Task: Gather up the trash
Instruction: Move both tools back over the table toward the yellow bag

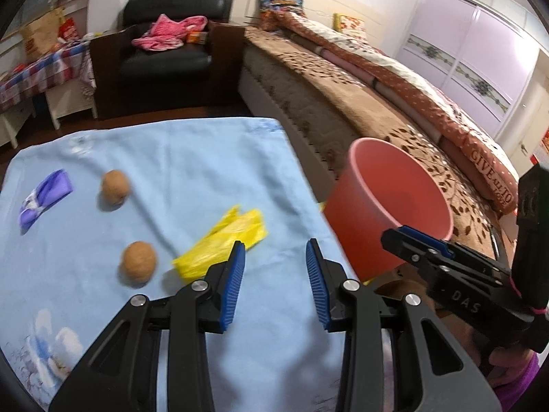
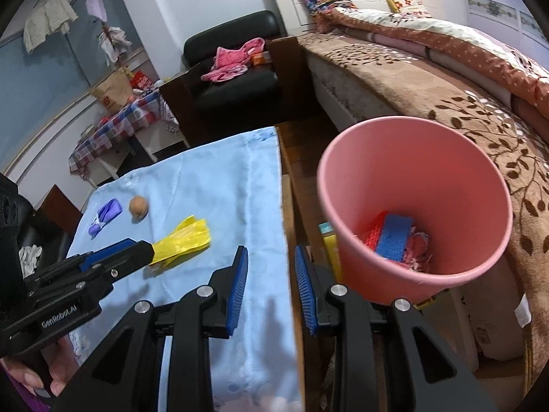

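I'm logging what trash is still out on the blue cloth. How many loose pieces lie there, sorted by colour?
Brown balls: 2, one farther and one nearer
Yellow plastic wrapper: 1
Purple wrapper: 1
Total: 4
Neither gripper holds any of them.

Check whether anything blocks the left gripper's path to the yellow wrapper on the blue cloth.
Nothing visible does. The left gripper is open and empty, and the yellow wrapper lies just ahead of its left finger, on bare blue cloth. The nearer brown ball sits off to the side.
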Demonstrator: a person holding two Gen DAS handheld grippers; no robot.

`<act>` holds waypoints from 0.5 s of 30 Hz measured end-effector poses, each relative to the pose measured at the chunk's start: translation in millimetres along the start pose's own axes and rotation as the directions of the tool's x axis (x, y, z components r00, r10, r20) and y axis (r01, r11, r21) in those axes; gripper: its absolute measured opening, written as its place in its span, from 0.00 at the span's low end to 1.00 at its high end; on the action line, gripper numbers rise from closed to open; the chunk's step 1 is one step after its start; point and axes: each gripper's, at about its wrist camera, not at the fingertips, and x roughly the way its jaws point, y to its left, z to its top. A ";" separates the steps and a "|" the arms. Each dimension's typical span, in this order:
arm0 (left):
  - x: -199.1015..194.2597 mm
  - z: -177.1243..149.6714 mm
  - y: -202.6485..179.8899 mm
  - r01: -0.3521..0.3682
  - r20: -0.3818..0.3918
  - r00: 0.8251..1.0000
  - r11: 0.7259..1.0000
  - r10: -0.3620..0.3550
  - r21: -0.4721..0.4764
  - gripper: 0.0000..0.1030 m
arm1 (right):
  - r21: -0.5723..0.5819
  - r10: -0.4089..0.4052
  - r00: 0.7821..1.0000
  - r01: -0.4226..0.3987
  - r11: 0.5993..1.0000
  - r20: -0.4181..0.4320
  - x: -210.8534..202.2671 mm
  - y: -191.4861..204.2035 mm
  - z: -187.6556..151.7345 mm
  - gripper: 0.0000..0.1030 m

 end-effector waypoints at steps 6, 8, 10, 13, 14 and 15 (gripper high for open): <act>-12.0 -9.6 32.1 -0.046 0.005 0.999 0.997 0.047 -0.062 0.36 | -0.034 0.013 1.000 -0.014 0.999 -0.016 3.3 18.4 -4.6 0.27; -14.2 -11.5 39.7 -0.060 0.005 0.998 0.995 0.061 -0.079 0.36 | -0.042 0.018 1.000 -0.019 0.999 -0.017 4.1 24.9 -5.5 0.27; -16.6 -14.8 47.1 -0.071 0.006 0.997 0.993 0.072 -0.093 0.36 | -0.049 0.024 1.000 -0.025 0.998 -0.015 4.3 30.3 -6.5 0.27; -20.4 -21.6 59.9 -0.095 0.000 0.995 0.989 0.095 -0.112 0.35 | -0.052 0.033 0.999 -0.034 0.998 -0.015 5.4 37.0 -8.3 0.27; -21.4 -23.2 62.8 -0.101 -0.002 0.995 0.988 0.101 -0.117 0.36 | -0.055 0.037 0.999 -0.038 0.998 -0.018 6.3 39.9 -9.7 0.27; -22.3 -24.6 65.3 -0.104 -0.002 0.995 0.987 0.104 -0.121 0.36 | -0.059 0.041 0.999 -0.042 0.997 -0.022 7.2 42.9 -11.1 0.27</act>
